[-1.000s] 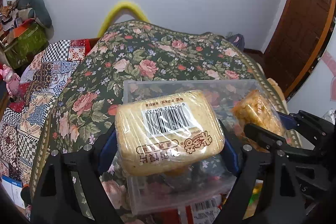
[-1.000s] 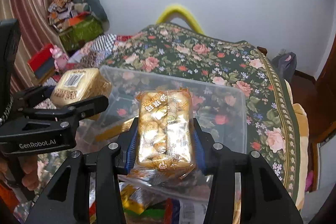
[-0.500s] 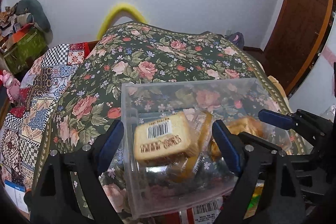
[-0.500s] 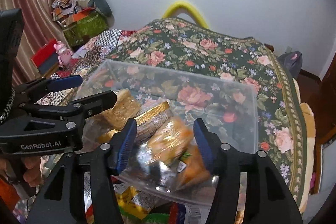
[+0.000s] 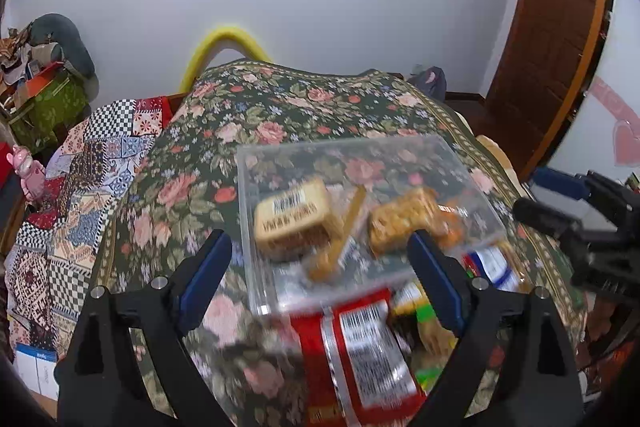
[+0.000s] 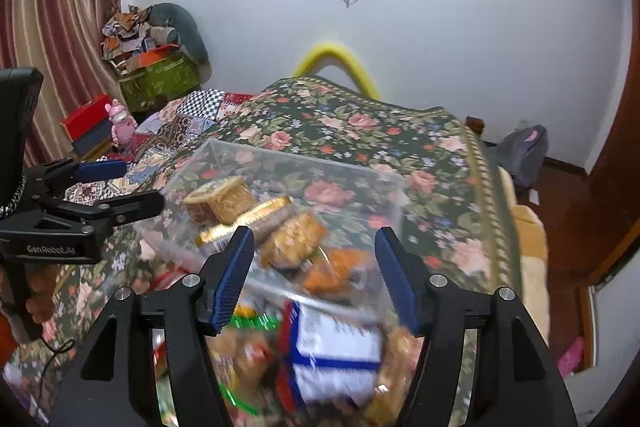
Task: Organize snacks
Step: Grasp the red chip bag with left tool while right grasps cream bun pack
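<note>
A clear plastic box (image 5: 256,163) (image 6: 224,151) stands on the floral bedspread. Inside lie a pale bread pack with a barcode (image 5: 294,217) (image 6: 222,199), a golden snack pack (image 5: 400,223) (image 6: 294,239), a thin gold-edged pack (image 6: 244,219) and an orange pack (image 6: 332,271). My left gripper (image 5: 320,267) is open and empty, in front of the box. My right gripper (image 6: 314,267) is open and empty over the box's near edge. A pile of loose snacks lies nearer: a red pack (image 5: 360,343) and a blue-and-white pack (image 6: 336,355).
The floral bedspread (image 5: 304,107) runs to the far wall. A patchwork quilt (image 5: 80,163) lies to the left, with a pink toy (image 5: 28,167) and cluttered boxes (image 6: 160,75) beyond. A wooden door (image 5: 560,39) is at right.
Both grippers opened and dropped their packs into the clear box: the bread pack from the left, the golden pack from the right. Both grippers then pulled back towards the loose pile.
</note>
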The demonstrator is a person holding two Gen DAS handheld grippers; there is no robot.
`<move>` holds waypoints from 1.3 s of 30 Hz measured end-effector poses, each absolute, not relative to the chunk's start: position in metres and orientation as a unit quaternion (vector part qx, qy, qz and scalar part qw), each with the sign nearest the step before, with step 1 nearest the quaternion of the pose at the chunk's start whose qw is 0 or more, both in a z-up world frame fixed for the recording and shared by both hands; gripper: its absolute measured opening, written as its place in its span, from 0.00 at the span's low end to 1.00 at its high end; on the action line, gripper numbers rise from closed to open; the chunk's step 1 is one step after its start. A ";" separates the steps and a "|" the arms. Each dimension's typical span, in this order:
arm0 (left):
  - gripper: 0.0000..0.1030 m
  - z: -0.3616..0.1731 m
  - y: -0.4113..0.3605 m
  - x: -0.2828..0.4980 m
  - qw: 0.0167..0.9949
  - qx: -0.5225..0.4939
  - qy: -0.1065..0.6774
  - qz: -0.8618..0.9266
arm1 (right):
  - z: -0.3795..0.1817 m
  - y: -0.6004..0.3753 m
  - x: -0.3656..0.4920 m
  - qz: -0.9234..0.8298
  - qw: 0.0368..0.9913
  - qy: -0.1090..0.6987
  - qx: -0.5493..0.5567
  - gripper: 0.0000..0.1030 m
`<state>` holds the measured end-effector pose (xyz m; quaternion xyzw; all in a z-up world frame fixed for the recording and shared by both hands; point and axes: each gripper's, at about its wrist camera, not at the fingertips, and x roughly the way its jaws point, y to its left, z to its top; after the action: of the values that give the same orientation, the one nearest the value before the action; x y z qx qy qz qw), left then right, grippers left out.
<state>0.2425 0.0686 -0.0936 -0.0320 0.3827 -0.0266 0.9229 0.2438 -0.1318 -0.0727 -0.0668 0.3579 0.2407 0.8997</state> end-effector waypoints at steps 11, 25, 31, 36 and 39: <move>0.88 -0.137 0.054 0.195 0.903 -0.047 0.426 -0.027 | -0.097 -0.180 0.213 0.213 0.894 0.389 -0.060 0.59; 0.88 -0.192 0.043 0.204 0.878 -0.063 0.474 -0.021 | -0.158 -0.216 0.207 0.173 0.877 0.448 -0.032 0.64; 0.88 -0.211 0.048 0.214 0.868 -0.073 0.490 -0.019 | -0.169 -0.224 0.223 0.167 0.873 0.459 -0.005 0.64; 0.88 -0.216 0.049 0.214 0.873 -0.075 0.481 -0.022 | -0.174 -0.222 0.235 0.164 0.872 0.461 0.000 0.63; 0.87 -0.215 0.050 0.213 0.875 -0.078 0.477 -0.024 | -0.184 -0.221 0.243 0.164 0.865 0.475 0.003 0.50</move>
<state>0.2133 0.0496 -0.2154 -0.0777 0.4765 -0.0244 0.8754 0.2432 -0.2206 -0.1842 0.0028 0.4751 0.1638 0.8645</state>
